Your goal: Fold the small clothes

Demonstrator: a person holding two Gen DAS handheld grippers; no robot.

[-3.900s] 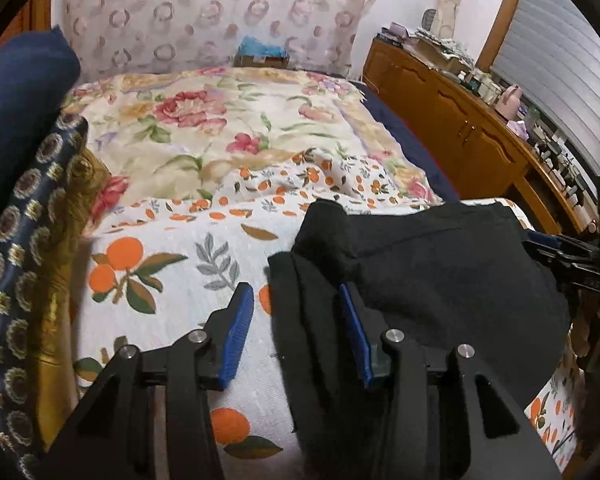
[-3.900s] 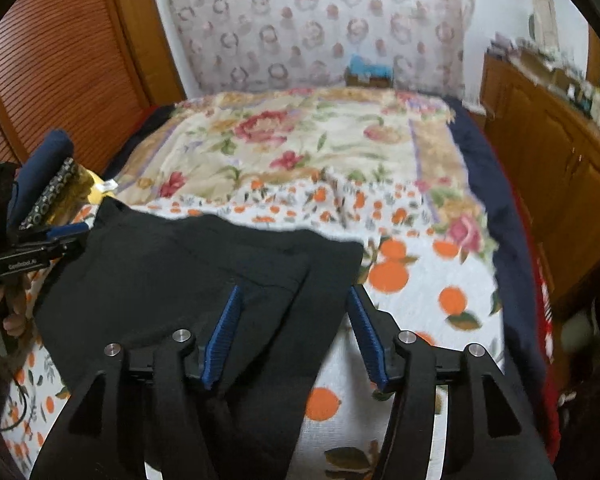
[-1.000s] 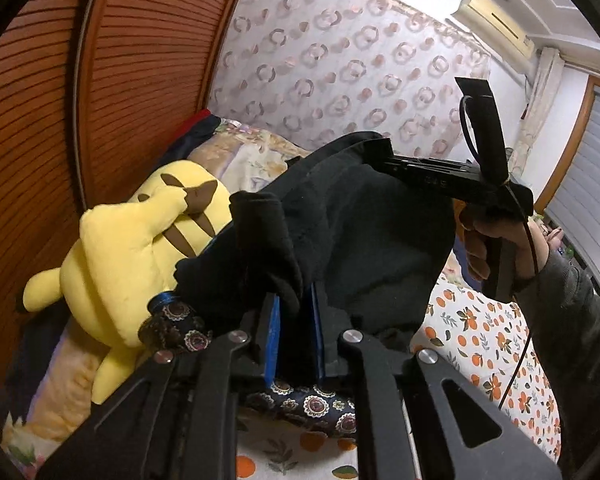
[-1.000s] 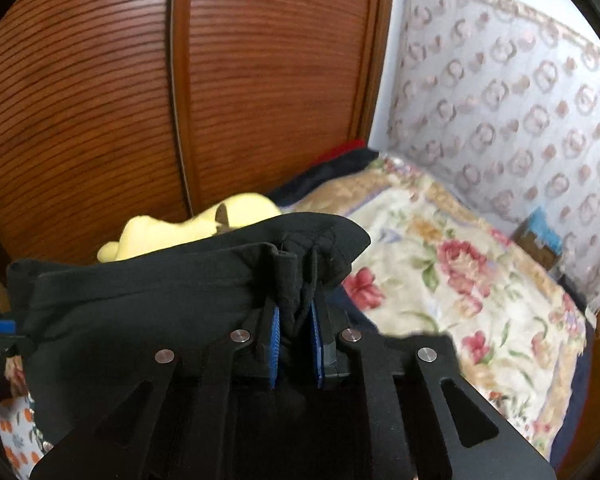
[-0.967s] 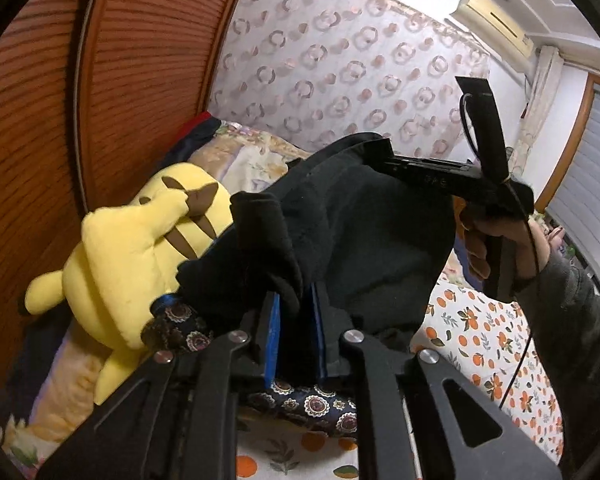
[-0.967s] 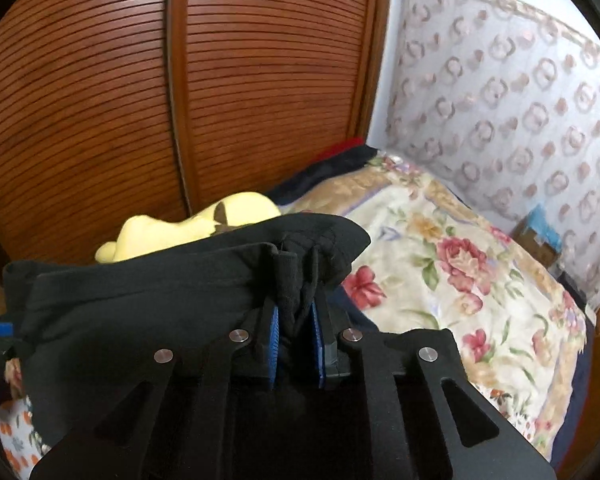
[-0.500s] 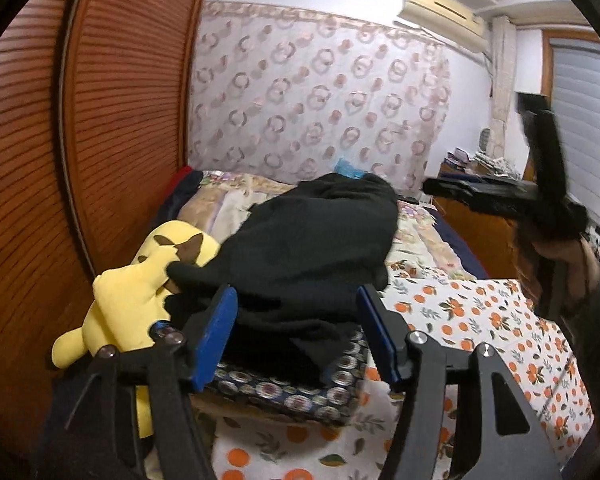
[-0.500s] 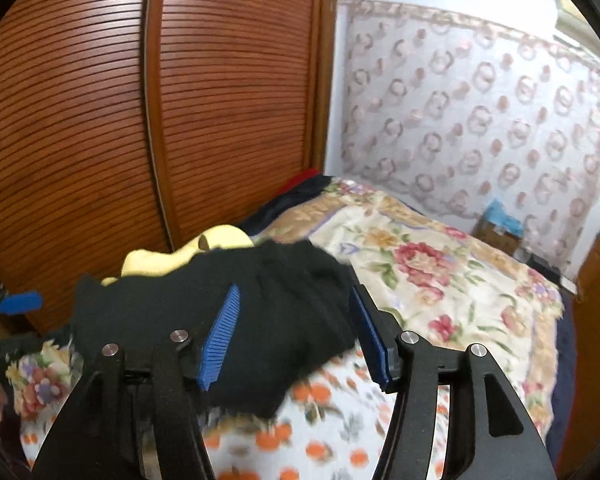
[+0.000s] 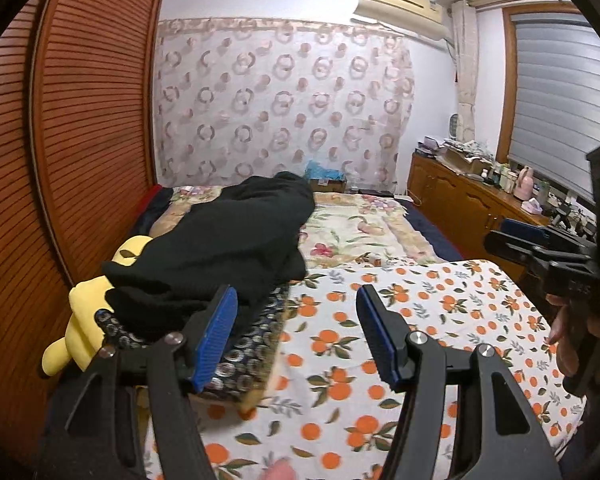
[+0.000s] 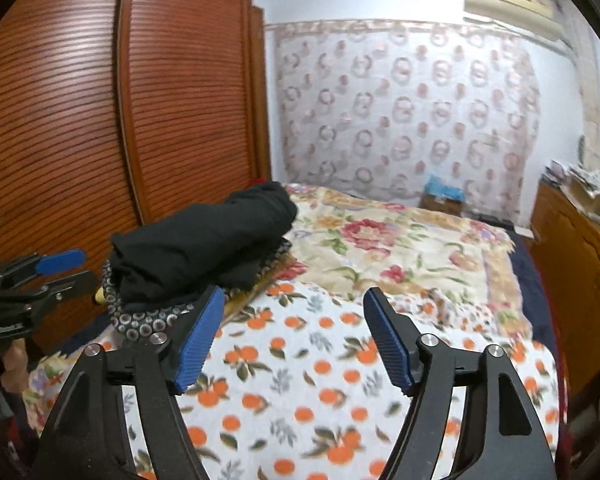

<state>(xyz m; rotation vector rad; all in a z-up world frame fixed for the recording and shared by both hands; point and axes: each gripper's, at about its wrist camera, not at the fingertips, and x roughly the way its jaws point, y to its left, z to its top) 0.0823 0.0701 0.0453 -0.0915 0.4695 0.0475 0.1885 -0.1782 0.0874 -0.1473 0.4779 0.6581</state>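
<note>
I read the black garment (image 10: 204,236) as folded, resting on the patterned pile (image 10: 152,318) at ten o'clock; my left gripper (image 9: 294,334) and right gripper (image 10: 290,336) are both spread and empty; next, I must find another garment.

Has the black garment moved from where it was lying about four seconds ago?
Yes. The black garment has left the orange-print sheet and now lies folded on the patterned pile beside the wooden wardrobe.
</note>
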